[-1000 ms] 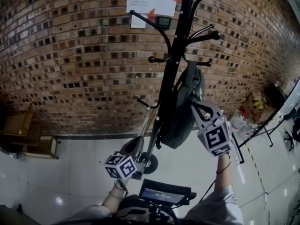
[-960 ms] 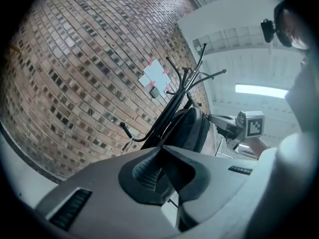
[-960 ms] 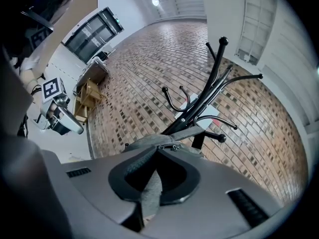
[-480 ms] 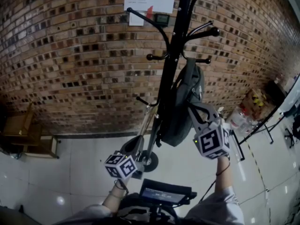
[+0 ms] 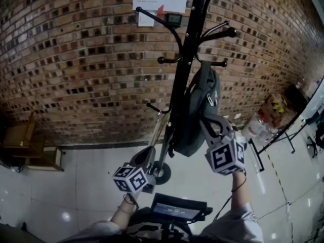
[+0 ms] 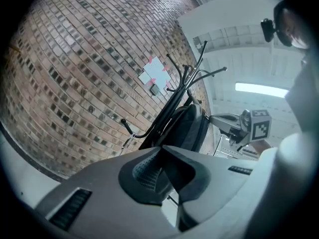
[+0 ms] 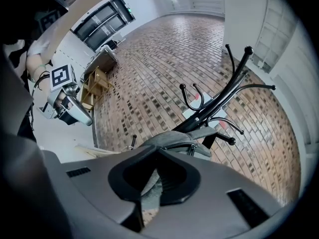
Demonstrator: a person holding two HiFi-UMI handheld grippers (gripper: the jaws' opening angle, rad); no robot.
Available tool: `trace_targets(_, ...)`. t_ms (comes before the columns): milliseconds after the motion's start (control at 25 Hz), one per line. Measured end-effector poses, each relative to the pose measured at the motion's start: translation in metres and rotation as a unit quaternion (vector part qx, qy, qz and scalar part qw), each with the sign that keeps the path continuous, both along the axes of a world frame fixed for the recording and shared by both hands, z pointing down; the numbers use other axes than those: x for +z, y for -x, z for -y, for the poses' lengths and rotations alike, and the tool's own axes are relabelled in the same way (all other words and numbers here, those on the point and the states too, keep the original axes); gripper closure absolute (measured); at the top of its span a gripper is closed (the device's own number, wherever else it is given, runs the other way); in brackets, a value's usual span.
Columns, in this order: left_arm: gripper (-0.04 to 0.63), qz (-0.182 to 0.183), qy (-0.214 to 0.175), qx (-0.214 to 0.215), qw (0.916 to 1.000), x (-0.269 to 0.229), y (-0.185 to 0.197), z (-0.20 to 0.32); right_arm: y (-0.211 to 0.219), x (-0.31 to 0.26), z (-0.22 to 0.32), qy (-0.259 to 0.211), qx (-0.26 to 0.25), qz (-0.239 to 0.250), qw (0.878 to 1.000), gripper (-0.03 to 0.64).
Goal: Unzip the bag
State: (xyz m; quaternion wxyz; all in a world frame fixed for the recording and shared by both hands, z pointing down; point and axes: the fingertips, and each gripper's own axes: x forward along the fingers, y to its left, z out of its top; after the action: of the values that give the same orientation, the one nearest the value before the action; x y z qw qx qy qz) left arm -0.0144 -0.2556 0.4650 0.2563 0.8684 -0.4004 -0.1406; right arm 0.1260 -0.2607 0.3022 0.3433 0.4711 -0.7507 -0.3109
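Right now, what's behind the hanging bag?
Brick wall behind the bag; the coat rack pole stands beside it. Bricks directly behind the bag are covered.

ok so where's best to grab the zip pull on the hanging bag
Probably by the small metal pull itself, dangling off the zip line near the top of the grey bag. It hangs free of the fabric, so pinch across its flat faces. Come from the room side, where the right gripper already is; the coat rack and brick wall stand behind the bag.
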Motion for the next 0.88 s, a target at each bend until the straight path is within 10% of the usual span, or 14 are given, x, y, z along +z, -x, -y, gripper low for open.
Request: trace_targets(880,0.588,0.008,0.007,0.011,0.9999,0.005,0.003,-0.002,-0.002,0.054,-0.011,0.05,0.017,0.023,0.998,0.611)
